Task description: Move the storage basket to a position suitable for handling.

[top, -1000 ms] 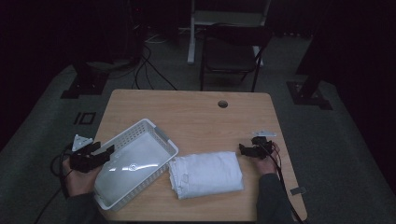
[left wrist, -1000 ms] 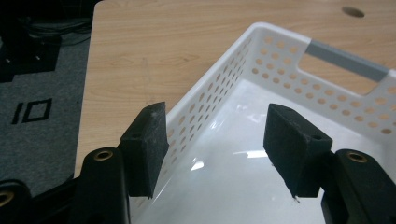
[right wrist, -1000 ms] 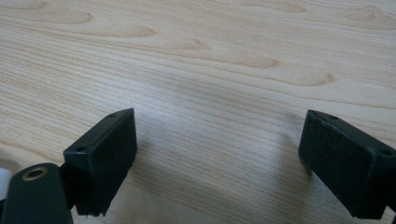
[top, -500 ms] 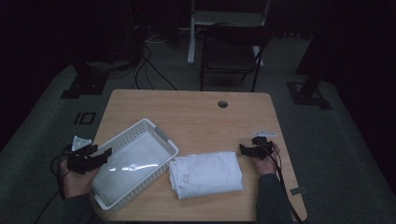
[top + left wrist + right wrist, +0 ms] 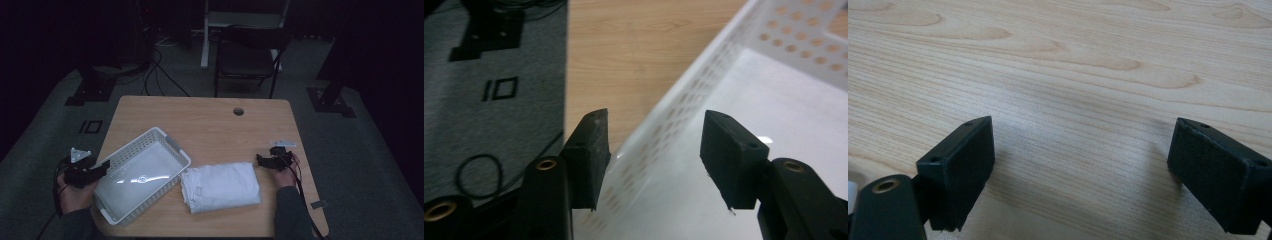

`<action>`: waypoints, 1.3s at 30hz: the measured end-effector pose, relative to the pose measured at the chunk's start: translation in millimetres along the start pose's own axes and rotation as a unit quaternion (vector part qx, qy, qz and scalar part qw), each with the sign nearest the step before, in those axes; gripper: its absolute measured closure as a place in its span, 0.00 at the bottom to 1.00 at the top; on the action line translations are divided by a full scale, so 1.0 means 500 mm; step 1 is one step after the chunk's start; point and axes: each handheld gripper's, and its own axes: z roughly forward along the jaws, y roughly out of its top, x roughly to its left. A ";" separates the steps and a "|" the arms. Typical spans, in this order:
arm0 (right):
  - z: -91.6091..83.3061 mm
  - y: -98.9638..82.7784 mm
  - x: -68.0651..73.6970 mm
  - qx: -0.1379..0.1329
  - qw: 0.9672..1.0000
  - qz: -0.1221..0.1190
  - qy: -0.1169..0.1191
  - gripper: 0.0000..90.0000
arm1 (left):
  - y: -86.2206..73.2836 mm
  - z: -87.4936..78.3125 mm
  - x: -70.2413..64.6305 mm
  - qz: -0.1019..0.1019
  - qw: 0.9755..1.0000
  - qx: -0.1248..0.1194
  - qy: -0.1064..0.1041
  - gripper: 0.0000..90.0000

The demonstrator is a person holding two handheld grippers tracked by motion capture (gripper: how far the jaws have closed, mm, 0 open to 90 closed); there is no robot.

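Observation:
A white perforated basket (image 5: 172, 144) stands empty and askew on the left half of the wooden table (image 5: 210, 120). My left gripper (image 5: 106, 166) is at its left corner. In the left gripper view the basket wall (image 5: 684, 105) runs between the jaws of that gripper (image 5: 654, 145), which have just been closing. A gap still shows on each side, so it is open. A folded white towel (image 5: 220, 186) lies right of the basket. My right gripper (image 5: 259, 161) rests just right of the towel, open over bare wood (image 5: 1073, 60), with nothing between the jaws (image 5: 1080, 150).
The table has a round cable hole (image 5: 238, 111) near its far edge. A dark chair (image 5: 247, 55) stands behind the table. Stand feet and cables (image 5: 150, 75) lie on the grey floor to the left and right.
My left gripper has drawn slightly left toward the table edge at the basket's corner. The right gripper, basket and towel look unmoved.

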 end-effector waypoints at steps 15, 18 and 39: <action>0.000 0.000 0.000 0.000 1.000 0.000 0.000 0.13 | -0.006 0.022 0.012 0.009 1.000 0.020 0.009 0.56; 0.000 0.000 0.000 0.000 1.000 0.000 0.000 0.13 | -0.004 0.022 0.012 0.011 1.000 0.024 0.017 0.61; 0.000 0.000 0.000 0.000 1.000 0.000 0.000 0.13 | -0.004 0.035 0.012 0.026 0.999 0.032 0.015 0.62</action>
